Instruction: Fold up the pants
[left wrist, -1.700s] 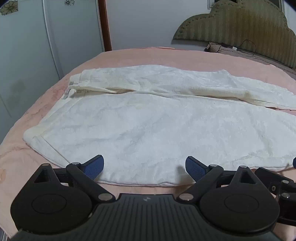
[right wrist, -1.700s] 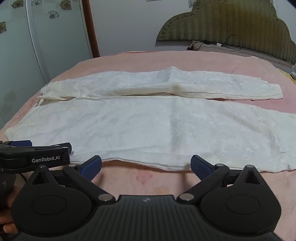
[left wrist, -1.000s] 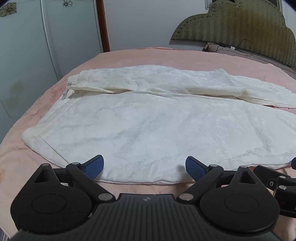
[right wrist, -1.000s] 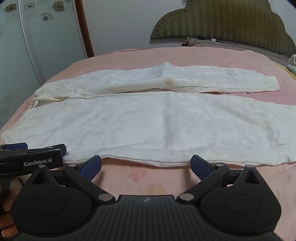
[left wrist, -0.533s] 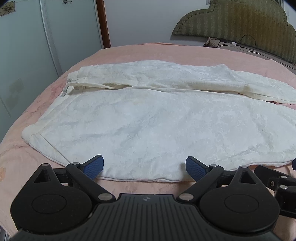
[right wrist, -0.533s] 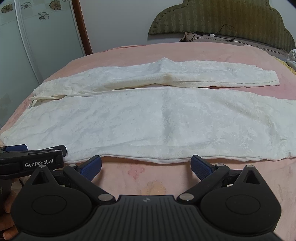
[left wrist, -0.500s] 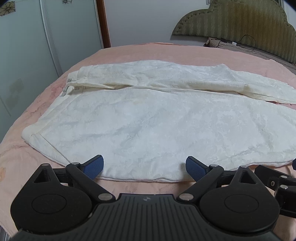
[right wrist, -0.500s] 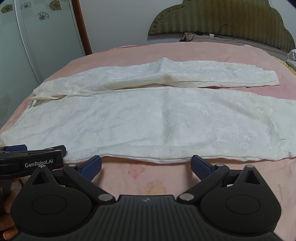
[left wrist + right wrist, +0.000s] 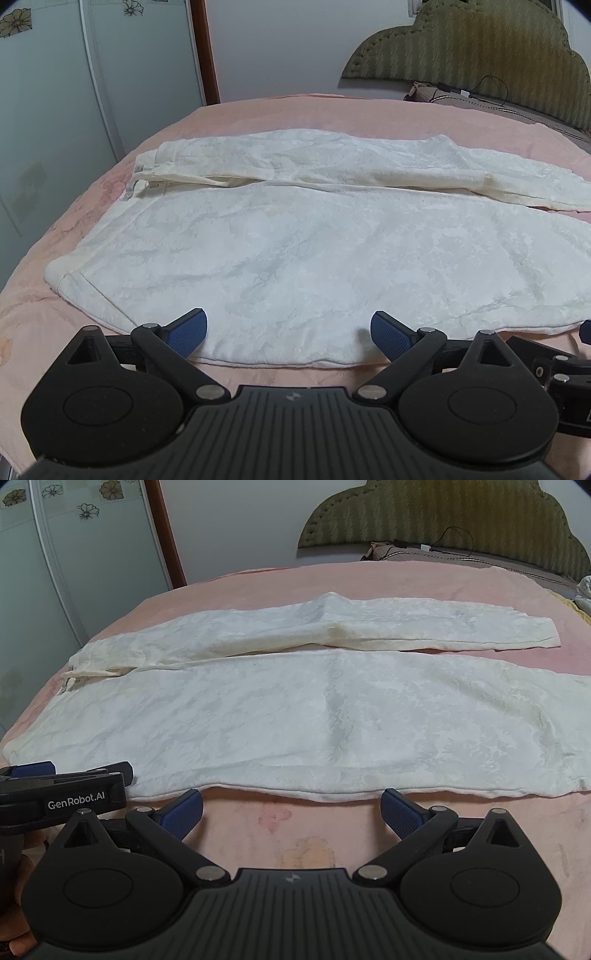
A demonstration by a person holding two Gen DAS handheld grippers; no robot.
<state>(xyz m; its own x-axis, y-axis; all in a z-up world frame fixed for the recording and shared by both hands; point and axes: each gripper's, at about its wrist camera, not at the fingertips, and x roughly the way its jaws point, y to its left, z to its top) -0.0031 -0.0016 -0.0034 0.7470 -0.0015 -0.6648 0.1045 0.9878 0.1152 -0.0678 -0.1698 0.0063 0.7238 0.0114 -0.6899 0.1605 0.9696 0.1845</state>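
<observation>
White pants (image 9: 295,251) lie flat on a pink bed (image 9: 295,110), waistband at the left, both legs running to the right; they also show in the right wrist view (image 9: 314,716). My left gripper (image 9: 288,332) is open, its blue fingertips over the near edge of the pants close to the waistband. My right gripper (image 9: 291,808) is open and empty, just short of the near leg's edge around mid-leg. The left gripper's body (image 9: 62,797) shows at the left of the right wrist view.
A green padded headboard (image 9: 443,520) with a cable and pillow stands at the far right. Pale wardrobe doors (image 9: 55,110) stand at the left beyond the bed edge. Bare pink bedding (image 9: 295,834) lies in front of the pants.
Both grippers have moved forward and lower toward the near edge of the pants. Both stay open. The pants have not moved.
</observation>
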